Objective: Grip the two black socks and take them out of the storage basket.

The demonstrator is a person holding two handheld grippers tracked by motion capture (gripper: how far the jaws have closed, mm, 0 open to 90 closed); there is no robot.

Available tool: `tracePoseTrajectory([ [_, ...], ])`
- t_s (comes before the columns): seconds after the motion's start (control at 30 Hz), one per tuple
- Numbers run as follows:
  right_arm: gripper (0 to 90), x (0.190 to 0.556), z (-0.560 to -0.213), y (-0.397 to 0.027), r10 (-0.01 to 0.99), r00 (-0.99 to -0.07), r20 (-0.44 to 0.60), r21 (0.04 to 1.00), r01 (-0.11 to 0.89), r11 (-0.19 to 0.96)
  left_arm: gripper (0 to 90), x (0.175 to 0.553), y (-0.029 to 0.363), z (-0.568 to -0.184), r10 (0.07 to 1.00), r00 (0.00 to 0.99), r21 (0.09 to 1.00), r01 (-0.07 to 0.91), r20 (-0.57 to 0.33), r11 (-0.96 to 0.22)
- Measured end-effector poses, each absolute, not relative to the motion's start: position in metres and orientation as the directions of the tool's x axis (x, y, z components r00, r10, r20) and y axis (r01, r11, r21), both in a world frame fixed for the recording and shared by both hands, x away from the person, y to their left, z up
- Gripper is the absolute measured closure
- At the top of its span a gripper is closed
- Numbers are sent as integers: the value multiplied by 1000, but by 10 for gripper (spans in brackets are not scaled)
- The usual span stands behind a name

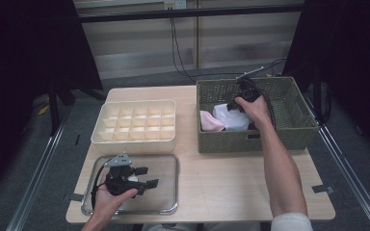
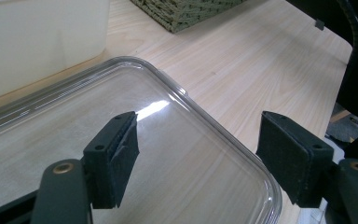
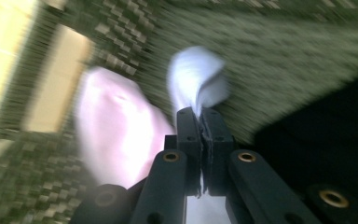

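The white cloth [image 3: 196, 77] lies in the woven basket [image 1: 301, 131] at the tabletop's far right corner, beside a pink cloth [image 1: 210, 121]. It is light, soft and limp; I pinch a raised fold. My right gripper [image 3: 202, 116] jaws are closed on it. My left gripper [image 2: 205, 149] jaws stand wide, empty, over the clear tray [image 2: 205, 109].

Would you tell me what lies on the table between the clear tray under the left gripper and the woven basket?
Only bare table lies between the clear tray and the woven basket, as the high view shows.

woven basket [image 3: 279, 42] motion-blurred, white cloth [image 3: 196, 77] smeared
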State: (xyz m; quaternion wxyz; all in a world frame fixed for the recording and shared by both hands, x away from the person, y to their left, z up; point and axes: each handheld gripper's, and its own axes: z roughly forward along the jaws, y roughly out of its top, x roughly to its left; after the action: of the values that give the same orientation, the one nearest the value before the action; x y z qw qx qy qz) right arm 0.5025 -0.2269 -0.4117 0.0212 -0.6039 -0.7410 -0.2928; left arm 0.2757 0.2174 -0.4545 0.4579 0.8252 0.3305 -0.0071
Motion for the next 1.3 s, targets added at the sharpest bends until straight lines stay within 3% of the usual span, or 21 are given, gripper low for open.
tracePoseTrajectory([
  [0.37, 879, 508, -392, -207, 832, -330, 445, 526, 849, 56, 288, 276, 220, -455, 544, 777, 751, 556, -318, -355],
  [0.57, 876, 509, -411, -197, 826, -317, 466, 499, 865, 50, 290, 277, 217, -456, 548, 771, 744, 566, -325, -355],
  [0.73, 806, 508, -425, -196, 839, -304, 450, 479, 876, 60, 289, 276, 216, -456, 538, 781, 747, 556, -319, -365],
  [0.77, 739, 507, -424, -199, 842, -300, 449, 477, 877, 58, 289, 276, 217, -456, 540, 778, 748, 558, -320, -360],
  [0.8, 739, 507, -424, -199, 842, -300, 449, 477, 877, 58, 288, 276, 217, -456, 540, 778, 748, 558, -320, -360],
  [0.87, 651, 506, -417, -208, 826, -323, 462, 504, 862, 55, 288, 276, 218, -456, 541, 778, 748, 558, -321, -358],
  [0.97, 604, 504, -411, -221, 839, -322, 439, 518, 853, 56, 287, 275, 220, -455, 540, 779, 751, 554, -317, -358],
  [1.07, 506, 497, -403, -251, 863, -278, 422, 536, 844, 10, 287, 276, 220, -456, 543, 777, 751, 557, -319, -356],
  [1.13, 501, 495, -403, -259, 871, -262, 417, 537, 844, -3, 287, 276, 219, -456, 542, 777, 749, 558, -320, -357],
  [1.3, 600, 486, -409, -294, 919, -192, 345, 495, 869, -4, 286, 276, 216, -457, 543, 777, 746, 559, -319, -362],
])
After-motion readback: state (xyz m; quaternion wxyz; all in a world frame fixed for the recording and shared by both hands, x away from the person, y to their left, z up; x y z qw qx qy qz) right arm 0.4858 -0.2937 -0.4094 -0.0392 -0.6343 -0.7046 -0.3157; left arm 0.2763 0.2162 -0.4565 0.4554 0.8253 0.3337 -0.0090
